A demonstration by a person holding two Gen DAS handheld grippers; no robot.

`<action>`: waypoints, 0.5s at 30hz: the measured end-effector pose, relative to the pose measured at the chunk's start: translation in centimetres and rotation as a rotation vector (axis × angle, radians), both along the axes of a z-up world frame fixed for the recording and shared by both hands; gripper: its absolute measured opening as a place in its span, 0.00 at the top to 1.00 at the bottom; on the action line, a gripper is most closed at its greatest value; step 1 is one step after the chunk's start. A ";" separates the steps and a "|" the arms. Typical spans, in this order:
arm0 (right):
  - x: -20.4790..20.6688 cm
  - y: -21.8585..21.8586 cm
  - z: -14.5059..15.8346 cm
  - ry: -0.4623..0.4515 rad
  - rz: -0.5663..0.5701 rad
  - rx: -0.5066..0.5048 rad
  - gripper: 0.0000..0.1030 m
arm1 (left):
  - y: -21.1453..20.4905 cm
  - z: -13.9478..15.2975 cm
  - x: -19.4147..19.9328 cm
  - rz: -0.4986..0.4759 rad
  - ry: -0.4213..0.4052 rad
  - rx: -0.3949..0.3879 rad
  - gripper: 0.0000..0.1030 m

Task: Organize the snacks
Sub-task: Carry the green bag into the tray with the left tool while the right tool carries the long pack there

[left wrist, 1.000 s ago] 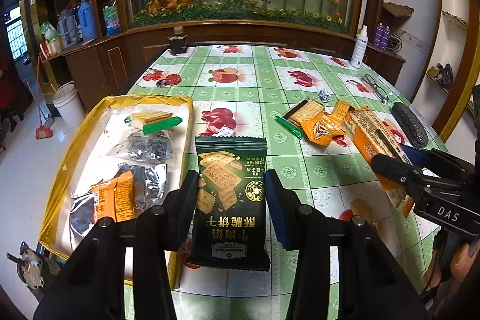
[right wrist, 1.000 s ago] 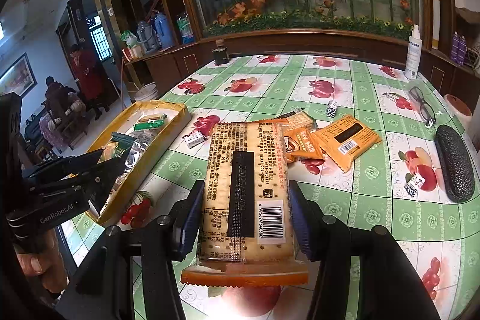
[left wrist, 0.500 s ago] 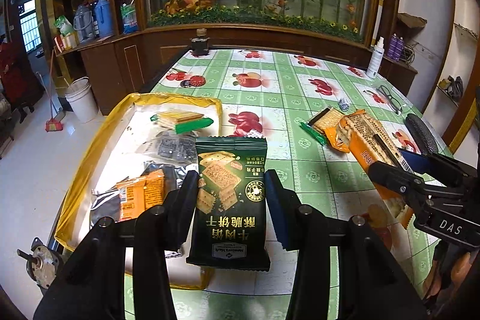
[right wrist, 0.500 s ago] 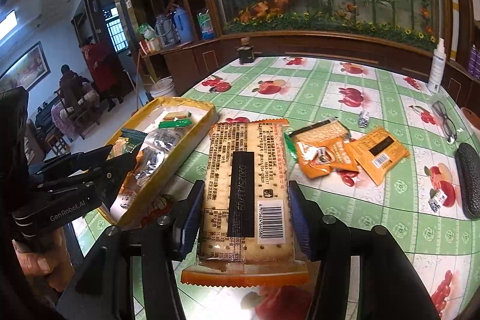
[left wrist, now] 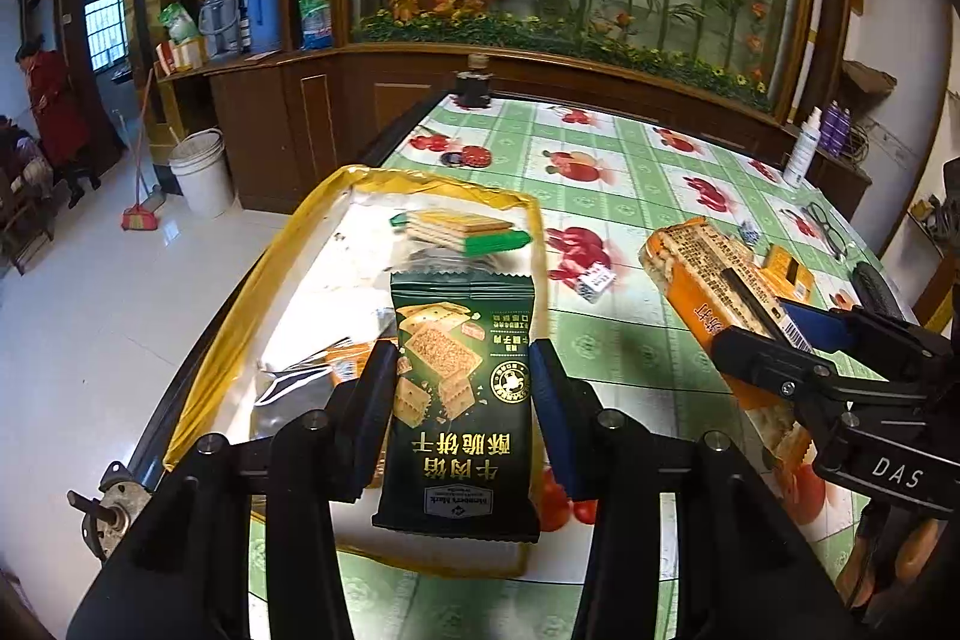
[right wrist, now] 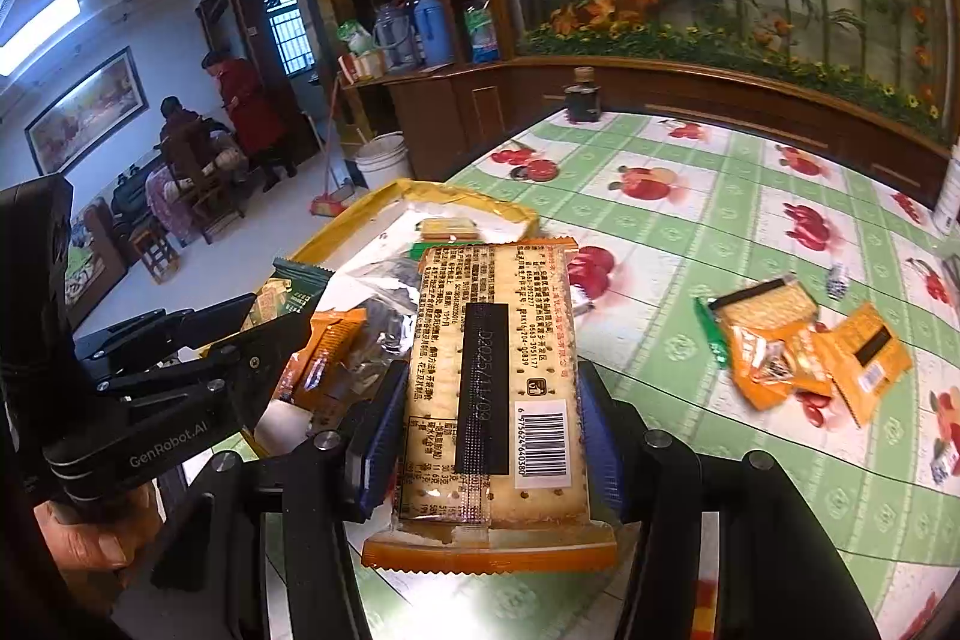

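Dark green cracker packet (left wrist: 459,400) pinched in left gripper (left wrist: 462,388); orange cracker pack (right wrist: 492,388) clamped in right gripper (right wrist: 486,424); best lowered flat inside yellow-rimmed tray (left wrist: 264,274) before releasing.

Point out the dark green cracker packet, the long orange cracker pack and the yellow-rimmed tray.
Dark green cracker packet (left wrist: 459,400), left wrist view: printed front, between the pads.
Long orange cracker pack (right wrist: 492,388), right wrist view: black date strip.
Yellow-rimmed tray (left wrist: 240,304), left wrist view: left rim.
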State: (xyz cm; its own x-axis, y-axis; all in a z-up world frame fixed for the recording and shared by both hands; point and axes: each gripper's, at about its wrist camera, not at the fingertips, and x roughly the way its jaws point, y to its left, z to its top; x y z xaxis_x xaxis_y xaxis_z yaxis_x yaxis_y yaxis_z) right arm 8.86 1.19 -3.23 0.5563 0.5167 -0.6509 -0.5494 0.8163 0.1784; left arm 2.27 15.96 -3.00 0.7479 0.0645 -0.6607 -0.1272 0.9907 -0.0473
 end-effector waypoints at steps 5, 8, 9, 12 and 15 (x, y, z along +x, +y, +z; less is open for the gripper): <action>1.4 3.1 -0.4 0.015 0.044 0.016 0.47 | 2.7 -0.8 0.2 0.055 0.015 -0.033 0.58; 2.4 4.7 -0.6 0.028 0.067 0.032 0.47 | 3.9 -1.3 0.3 0.079 0.025 -0.043 0.58; 2.7 5.3 -0.6 0.030 0.074 0.037 0.47 | 4.2 -1.4 0.3 0.085 0.028 -0.045 0.58; 3.8 7.3 -0.9 0.042 0.099 0.046 0.47 | 4.8 -2.0 0.5 0.095 0.040 -0.057 0.58; 4.6 9.1 -1.5 0.054 0.127 0.040 0.47 | 5.2 -2.6 0.8 0.103 0.051 -0.062 0.58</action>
State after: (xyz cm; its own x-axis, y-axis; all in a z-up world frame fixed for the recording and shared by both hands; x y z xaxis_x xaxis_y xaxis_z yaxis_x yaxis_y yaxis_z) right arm 13.51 10.30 -4.76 0.4493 0.6066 -0.6558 -0.6366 0.7325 0.2414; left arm 3.04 21.16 -5.58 0.7048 0.0965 -0.7028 -0.2317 0.9677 -0.0994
